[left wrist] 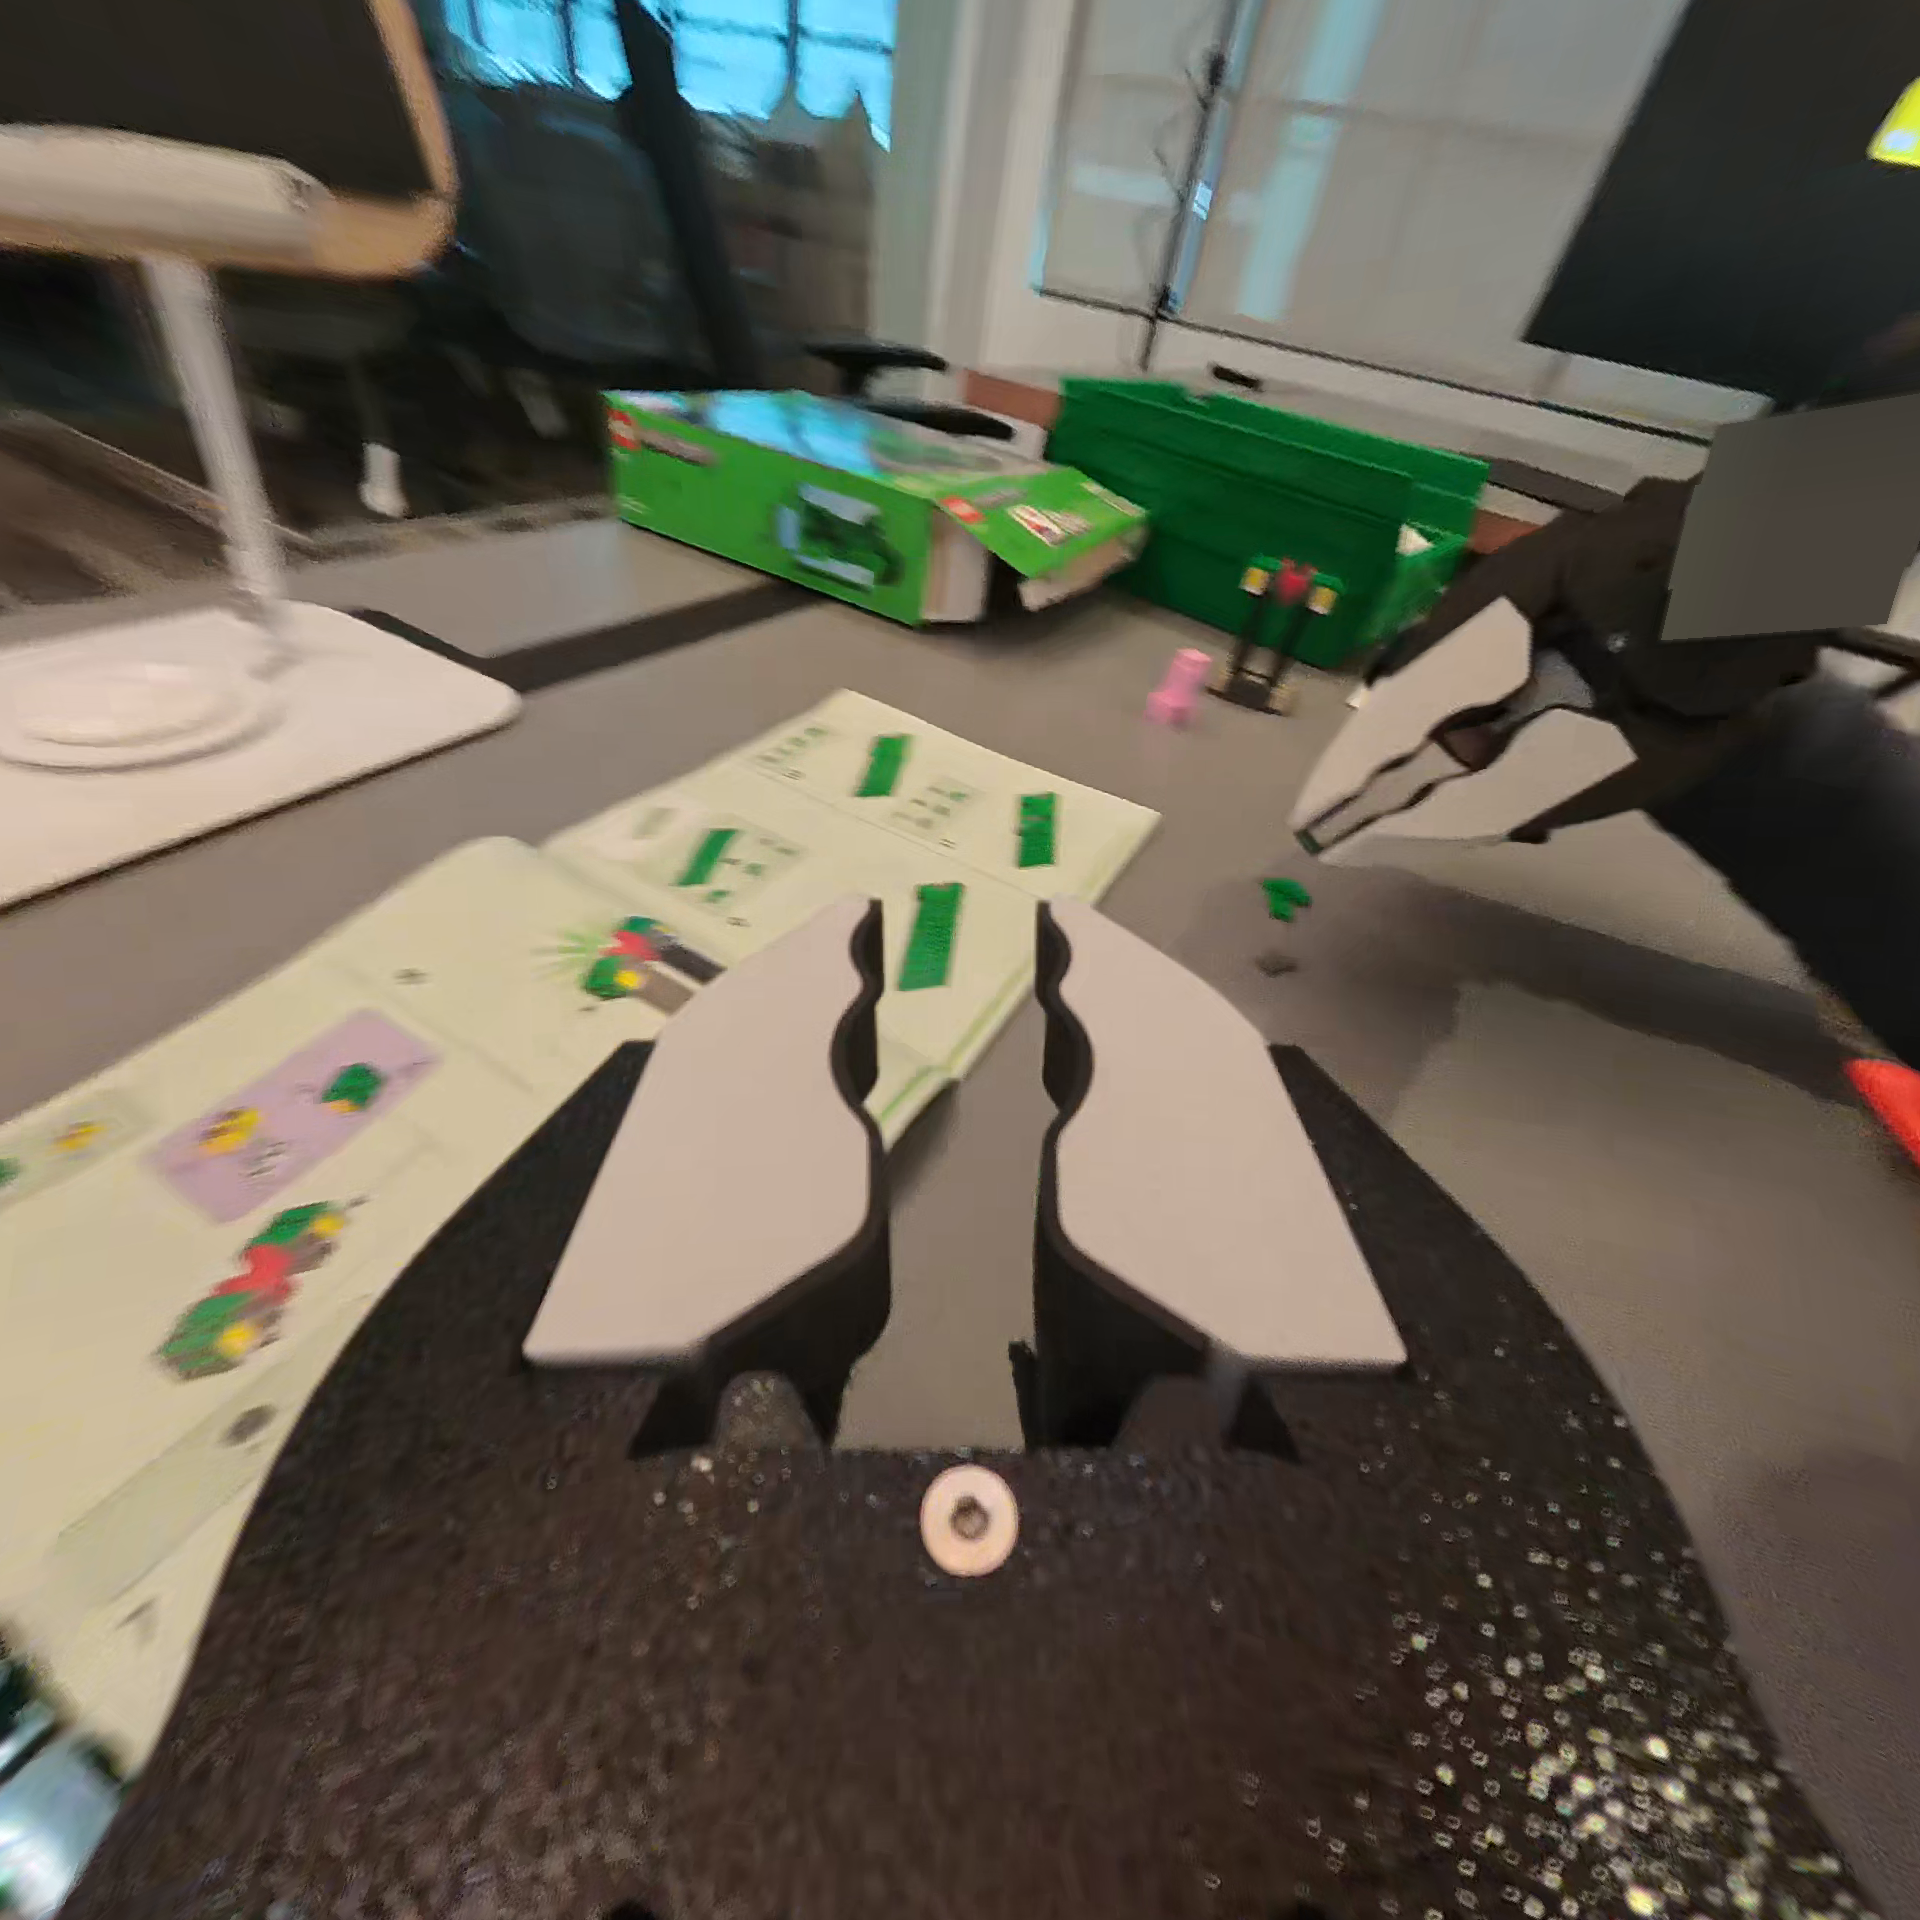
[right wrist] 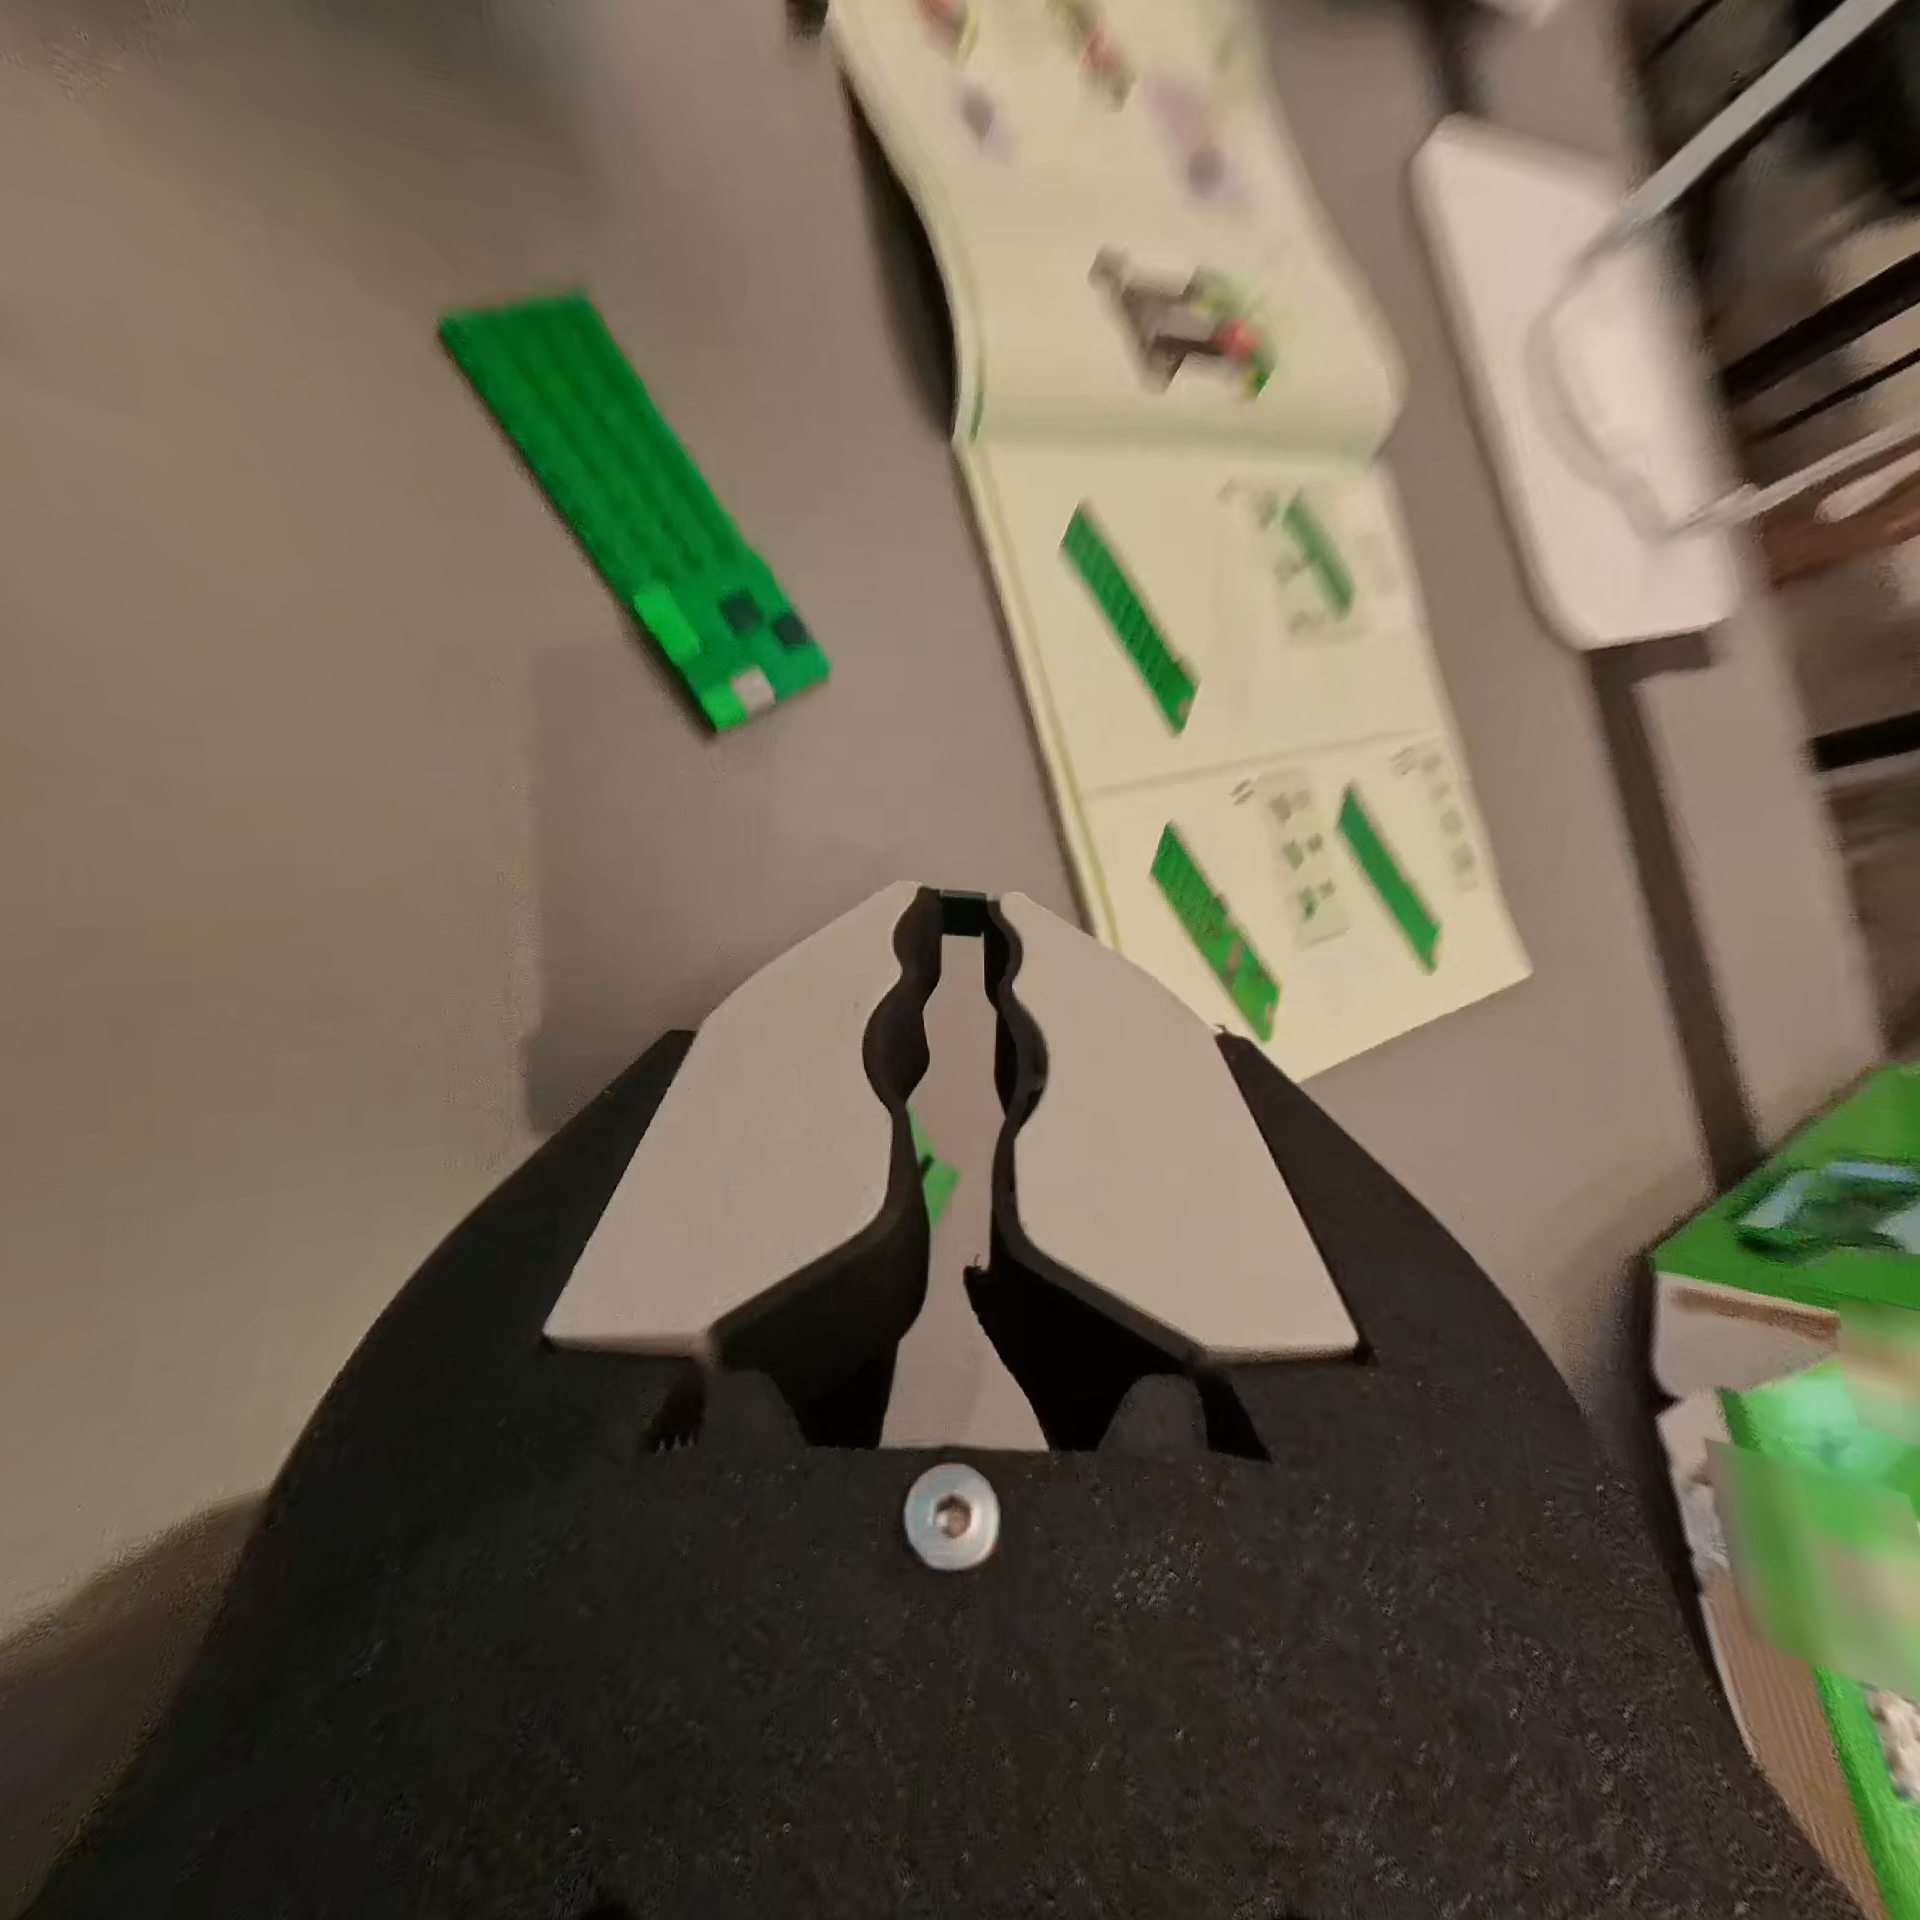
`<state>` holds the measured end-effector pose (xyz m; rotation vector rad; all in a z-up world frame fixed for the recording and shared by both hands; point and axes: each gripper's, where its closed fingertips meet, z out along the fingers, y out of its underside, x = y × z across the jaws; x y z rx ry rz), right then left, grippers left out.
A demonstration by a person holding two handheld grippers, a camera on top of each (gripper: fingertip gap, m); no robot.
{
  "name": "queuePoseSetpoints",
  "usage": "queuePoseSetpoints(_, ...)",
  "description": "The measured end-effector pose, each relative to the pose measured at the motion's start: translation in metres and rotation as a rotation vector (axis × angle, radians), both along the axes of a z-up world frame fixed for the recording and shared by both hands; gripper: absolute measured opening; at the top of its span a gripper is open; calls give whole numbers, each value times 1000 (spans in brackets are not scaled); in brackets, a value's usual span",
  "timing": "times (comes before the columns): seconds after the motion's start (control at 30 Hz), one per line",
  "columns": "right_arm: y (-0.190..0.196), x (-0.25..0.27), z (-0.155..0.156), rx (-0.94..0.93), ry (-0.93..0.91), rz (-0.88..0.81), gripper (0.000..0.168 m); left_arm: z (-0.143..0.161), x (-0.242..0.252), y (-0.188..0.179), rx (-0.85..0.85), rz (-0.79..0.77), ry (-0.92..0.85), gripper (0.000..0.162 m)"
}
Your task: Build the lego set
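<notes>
My right claw [right wrist: 968,906] is clenched on a small dark green piece [right wrist: 966,914], pinched at the very tips of its fingers and held above the grey tabletop [right wrist: 260,831]. Ahead of it and to the left lies the long green plate [right wrist: 623,509], flat on the tabletop and well apart from the claw; at the plate's near end sit a few small tiles, a light green one, two dark ones and a pale one, though blur keeps me from telling them more exactly. Between claw and plate the tabletop is bare. Under the claw's fingers a scrap of bright green shows through the gap; what it is I cannot tell.

To the right of the plate the open instruction booklet [right wrist: 1226,665] lies spread out, its near corner just beside my right claw's tips. Beyond it sits a white lamp base [right wrist: 1538,416], and at the right edge the green box [right wrist: 1787,1247].

My left claw [left wrist: 958,914] is released, fingers apart with nothing between them, hovering over the booklet's [left wrist: 520,1039] edge. Off to its right a few small green pieces [left wrist: 1284,896] lie loose below the right claw [left wrist: 1311,836]. Farther back stand a pink figure [left wrist: 1176,688], a small black-legged build [left wrist: 1283,634], the box [left wrist: 831,499] and a green bin [left wrist: 1268,488].
</notes>
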<state>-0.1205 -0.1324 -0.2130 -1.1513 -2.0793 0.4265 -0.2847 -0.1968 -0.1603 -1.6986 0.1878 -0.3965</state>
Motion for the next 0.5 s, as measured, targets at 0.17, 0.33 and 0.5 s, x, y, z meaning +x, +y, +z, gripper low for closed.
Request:
queuePoseSetpoints(0.17, 20, 9, -28, -38, -316, 54, 7, -3, -26, -5, 20, 117, 109, 24)
queuePoseSetpoints(0.33, 23, 15, -44, -11, -515, 96, 8, -6, -24, -6, 6, 102, 124, 21)
queuePoseSetpoints(0.5, 20, 20, -47, 17, -566, 118, 8, -13, -18, -4, -30, 75, 140, 15)
